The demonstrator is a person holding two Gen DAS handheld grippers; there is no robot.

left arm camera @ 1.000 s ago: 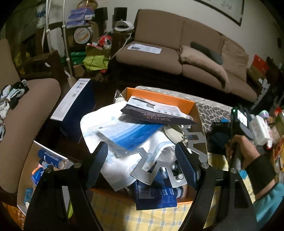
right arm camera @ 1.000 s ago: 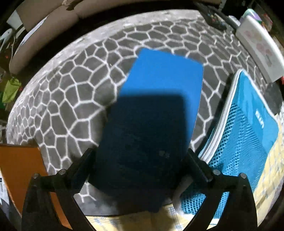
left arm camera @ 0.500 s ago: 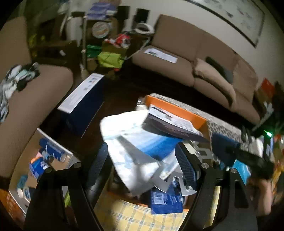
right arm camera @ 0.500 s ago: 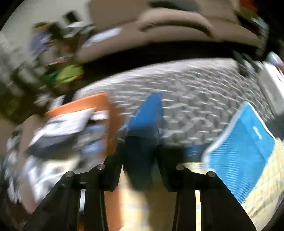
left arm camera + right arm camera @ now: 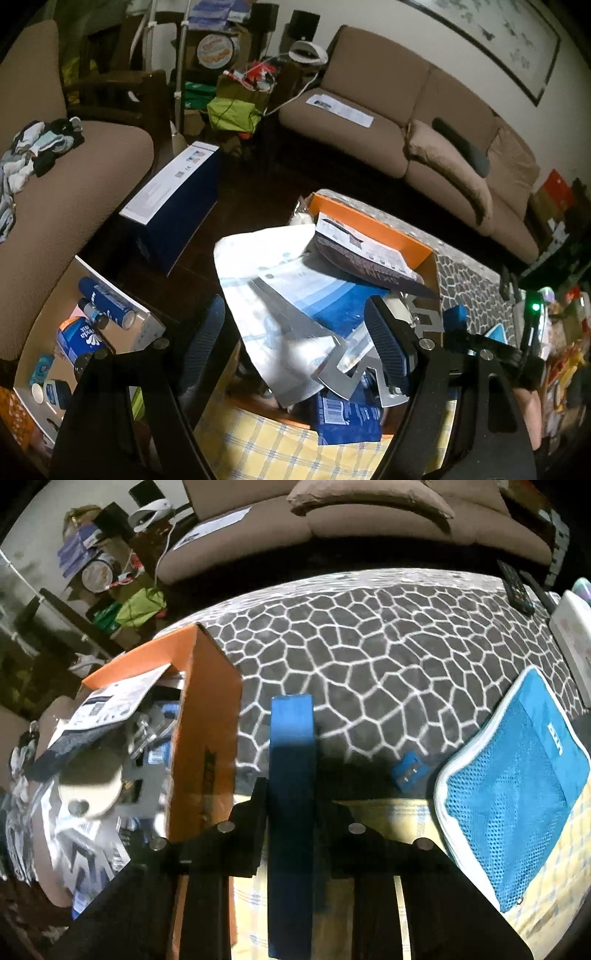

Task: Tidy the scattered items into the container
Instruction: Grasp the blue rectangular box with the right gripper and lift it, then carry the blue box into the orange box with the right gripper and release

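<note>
An orange box (image 5: 369, 218) stands on the table, stuffed with white and blue bags, a dark packet and a silver cut-out sheet (image 5: 328, 365). It also shows in the right wrist view (image 5: 207, 716), at the left. My right gripper (image 5: 291, 794) is shut on a flat blue box (image 5: 291, 760), held edge-up just right of the orange box's wall; it shows in the left wrist view (image 5: 456, 317) too. My left gripper (image 5: 295, 332) is open and empty, above the orange box's near end.
A small blue item (image 5: 408, 773) and a blue mesh pouch (image 5: 517, 805) lie on the table right of the held box. A grey honeycomb mat (image 5: 388, 646) covers the table. Remotes (image 5: 517, 587) lie far right. A floor box of bottles (image 5: 85, 325) sits left. A sofa (image 5: 406, 122) is behind.
My right gripper closed on the flat blue box, lifted it off the mat, turned it on edge and carried it left to the orange box. The left gripper rose slightly.
</note>
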